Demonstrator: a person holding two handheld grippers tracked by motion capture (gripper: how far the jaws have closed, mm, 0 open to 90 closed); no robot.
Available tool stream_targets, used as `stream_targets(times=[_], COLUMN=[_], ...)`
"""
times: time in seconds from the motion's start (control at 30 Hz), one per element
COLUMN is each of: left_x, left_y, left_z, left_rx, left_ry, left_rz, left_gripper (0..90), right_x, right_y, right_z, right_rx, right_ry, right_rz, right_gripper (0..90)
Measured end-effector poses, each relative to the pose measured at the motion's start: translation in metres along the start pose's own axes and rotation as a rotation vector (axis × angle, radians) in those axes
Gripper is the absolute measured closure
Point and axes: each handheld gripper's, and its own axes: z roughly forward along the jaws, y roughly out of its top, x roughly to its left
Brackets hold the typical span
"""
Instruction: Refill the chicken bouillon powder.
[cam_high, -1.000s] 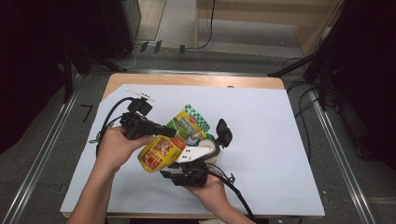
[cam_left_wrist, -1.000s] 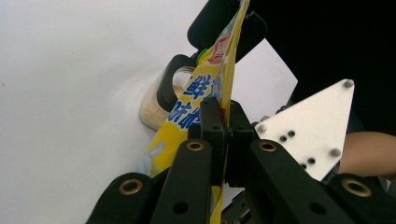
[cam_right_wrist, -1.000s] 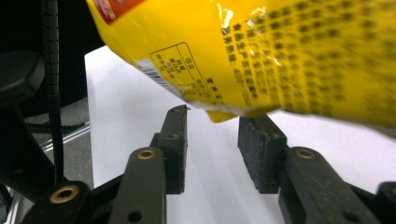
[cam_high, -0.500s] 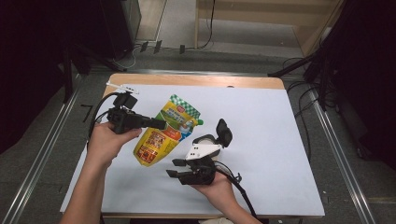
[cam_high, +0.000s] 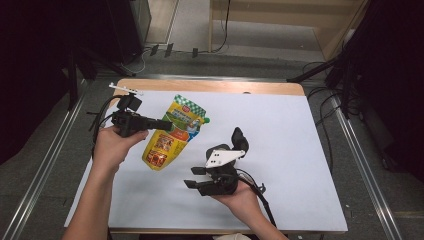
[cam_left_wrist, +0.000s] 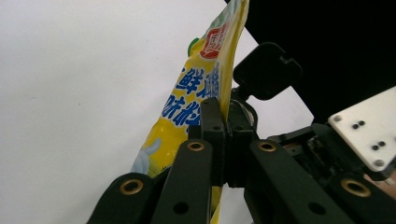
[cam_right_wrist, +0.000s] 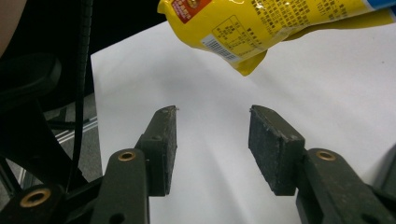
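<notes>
Your left claw (cam_high: 162, 123) clamps the yellow pouch's (cam_high: 172, 132) edge above the counter (cam_high: 300, 130); your right claw (cam_high: 196, 177), jaws just opening, sits empty beside it.

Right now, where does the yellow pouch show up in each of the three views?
High view: the yellow pouch is left of centre, its edge pinched by the left gripper.
Left gripper view: the pouch stands edge-on up the middle, clamped between the shut jaws.
Right gripper view: its lower end hangs along the top edge, beyond the open right gripper, whose jaws have just been opening with nothing between them.
Shared landmark: the white table sheet.
</notes>
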Motion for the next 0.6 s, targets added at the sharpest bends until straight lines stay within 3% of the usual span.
stream_targets(times=[0.6], left_x=[0.026], left_y=[0.010], left_z=[0.014], left_rx=[-0.029], left_ry=[0.038], left_rz=[-0.012], left_gripper=[90.0], right_x=[-0.008], right_y=[-0.016], right_z=[-0.036], right_rx=[-0.015], right_ry=[-0.063], right_rz=[0.057], right_gripper=[52.5])
